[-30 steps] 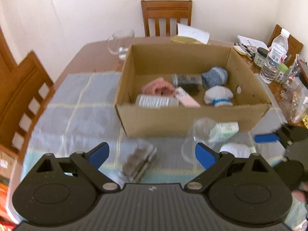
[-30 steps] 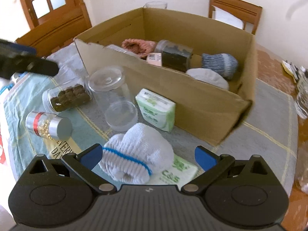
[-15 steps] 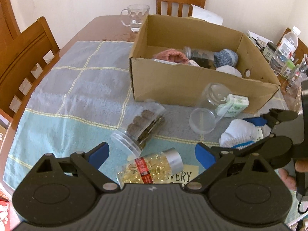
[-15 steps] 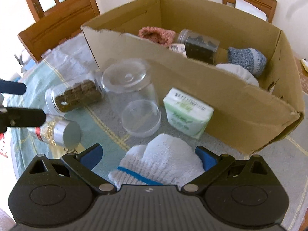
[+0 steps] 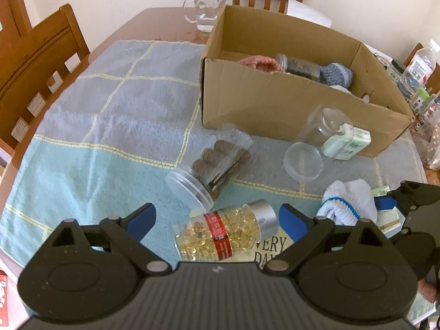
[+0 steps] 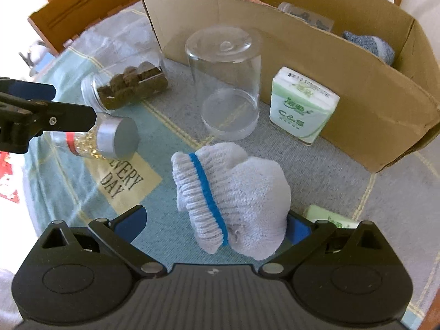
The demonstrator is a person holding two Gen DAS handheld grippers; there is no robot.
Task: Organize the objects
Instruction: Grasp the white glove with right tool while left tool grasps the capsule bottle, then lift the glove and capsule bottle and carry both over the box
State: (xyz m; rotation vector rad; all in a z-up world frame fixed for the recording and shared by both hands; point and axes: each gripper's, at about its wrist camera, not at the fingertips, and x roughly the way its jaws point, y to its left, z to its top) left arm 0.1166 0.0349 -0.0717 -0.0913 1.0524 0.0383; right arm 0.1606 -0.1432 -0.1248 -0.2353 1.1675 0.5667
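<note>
A cardboard box (image 5: 277,107) (image 6: 343,63) holds a pink knit, a dark jar and a blue-grey sock. In front of it on the checked cloth lie a jar of brown pieces (image 5: 211,162) (image 6: 129,88), an empty clear jar (image 5: 316,143) (image 6: 228,82), a green tissue pack (image 5: 349,143) (image 6: 302,110), a capsule bottle (image 5: 225,231) (image 6: 107,137) and a white sock (image 5: 346,200) (image 6: 233,200). My left gripper (image 5: 217,220) is open with the capsule bottle between its fingers. My right gripper (image 6: 214,220) is open around the white sock.
A glass mug (image 5: 205,9) stands behind the box. Wooden chairs (image 5: 35,57) flank the table at left and back. Bottles and small jars (image 5: 412,77) crowd the right edge. A second green pack (image 6: 330,217) lies by my right finger.
Both grippers have dropped lower and nearer the cloth. The left one drew back from the box to the capsule bottle; the right one closed in on the white sock.
</note>
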